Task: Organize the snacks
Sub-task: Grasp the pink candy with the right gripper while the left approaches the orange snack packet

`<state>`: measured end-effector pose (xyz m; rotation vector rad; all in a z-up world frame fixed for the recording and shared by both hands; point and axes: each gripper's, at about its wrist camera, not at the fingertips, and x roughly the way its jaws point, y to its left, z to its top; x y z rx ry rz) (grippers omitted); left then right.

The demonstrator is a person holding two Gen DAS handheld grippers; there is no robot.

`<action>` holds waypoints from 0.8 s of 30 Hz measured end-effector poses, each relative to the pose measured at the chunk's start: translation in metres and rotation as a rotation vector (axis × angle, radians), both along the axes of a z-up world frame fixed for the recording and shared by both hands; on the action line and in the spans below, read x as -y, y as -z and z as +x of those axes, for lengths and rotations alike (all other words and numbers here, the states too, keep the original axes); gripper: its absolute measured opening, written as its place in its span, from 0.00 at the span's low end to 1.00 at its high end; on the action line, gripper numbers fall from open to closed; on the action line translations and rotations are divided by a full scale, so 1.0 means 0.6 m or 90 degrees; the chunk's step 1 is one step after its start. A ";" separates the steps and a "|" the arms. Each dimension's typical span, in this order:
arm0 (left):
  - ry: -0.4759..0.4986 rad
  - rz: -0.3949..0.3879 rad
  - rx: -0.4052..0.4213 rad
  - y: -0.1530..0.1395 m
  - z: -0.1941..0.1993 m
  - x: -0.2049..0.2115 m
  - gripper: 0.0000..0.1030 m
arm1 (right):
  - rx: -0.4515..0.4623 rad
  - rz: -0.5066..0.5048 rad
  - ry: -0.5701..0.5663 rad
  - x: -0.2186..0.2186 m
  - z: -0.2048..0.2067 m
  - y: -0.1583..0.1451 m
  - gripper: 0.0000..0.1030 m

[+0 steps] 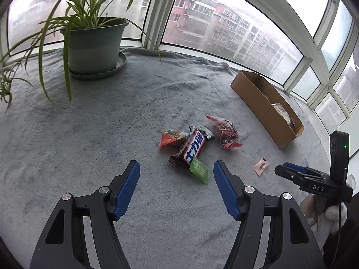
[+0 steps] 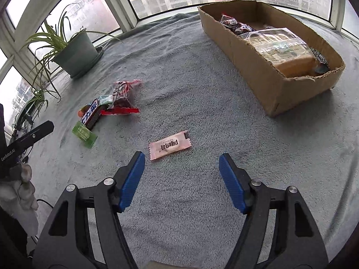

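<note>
Snacks lie loose on a grey blanket (image 2: 202,112) over the desk; cardboard box (image 2: 258,71) stands well apart to the right, already holding several packets (a large clear-wrapped one, a dark one; exact number cannot be told).

Left tool (image 1: 176,174): jaws wide apart, empty, hovering just short of the pile. Right tool (image 2: 181,163): jaws wide apart, empty, just behind the pink sachet (image 2: 169,148).

Count, outside box:
- pink sachet, 1, alone
- green sachet (image 1: 199,170), 1, touching the chocolate bar
- chocolate bar (image 1: 192,149), 1
- red mesh-print bag (image 1: 225,132), 1
- orange packet (image 1: 171,137), 1, partly under the bar
- small green-white packet (image 1: 206,132), 1, mostly hidden

Risks, as judged:
- Pink sachet is flat and thin on deep pile; the pads may close on blanket fibres, or slide over it.
- Pile items overlap; gripping the bar could drag the green sachet along.
- Potted plant (image 1: 94,44) stands far off; no likely contact.
</note>
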<state>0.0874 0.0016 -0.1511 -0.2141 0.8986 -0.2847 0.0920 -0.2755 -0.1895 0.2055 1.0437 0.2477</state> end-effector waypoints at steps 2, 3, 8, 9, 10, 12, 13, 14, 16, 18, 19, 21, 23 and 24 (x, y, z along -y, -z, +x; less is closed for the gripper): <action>0.001 -0.005 -0.005 0.005 0.010 -0.002 0.62 | -0.013 0.002 -0.012 -0.008 0.004 0.007 0.61; 0.004 -0.012 -0.010 0.009 0.015 -0.003 0.61 | -0.019 0.006 -0.016 -0.012 0.006 0.010 0.57; 0.016 -0.031 -0.034 0.027 0.040 -0.002 0.55 | -0.026 0.008 -0.022 -0.024 0.021 0.014 0.54; 0.018 -0.037 -0.042 0.031 0.046 -0.002 0.55 | -0.027 0.010 -0.025 -0.027 0.025 0.014 0.49; 0.023 -0.044 -0.049 0.035 0.050 -0.002 0.55 | -0.028 0.011 -0.029 -0.030 0.028 0.015 0.48; 0.028 -0.048 -0.054 0.039 0.057 0.001 0.55 | -0.026 -0.001 -0.032 -0.038 0.036 0.015 0.48; 0.032 -0.046 -0.055 0.040 0.059 0.003 0.55 | -0.023 -0.006 -0.033 -0.042 0.039 0.015 0.48; 0.034 -0.043 -0.055 0.041 0.062 0.005 0.55 | -0.021 -0.011 -0.034 -0.045 0.043 0.015 0.48; 0.035 -0.035 -0.052 0.043 0.068 0.008 0.55 | -0.016 -0.021 -0.034 -0.051 0.049 0.015 0.48; 0.039 -0.023 -0.048 0.045 0.076 0.012 0.55 | -0.011 -0.036 -0.036 -0.058 0.055 0.014 0.47; 0.039 -0.017 -0.047 0.047 0.081 0.014 0.55 | -0.008 -0.046 -0.037 -0.061 0.058 0.014 0.46; 0.040 -0.007 -0.046 0.050 0.089 0.017 0.55 | -0.003 -0.068 -0.039 -0.067 0.062 0.014 0.43; 0.040 0.003 -0.045 0.054 0.099 0.019 0.55 | 0.001 -0.082 -0.045 -0.072 0.065 0.014 0.43; 0.042 0.007 -0.045 0.056 0.103 0.020 0.55 | 0.003 -0.088 -0.047 -0.074 0.066 0.013 0.43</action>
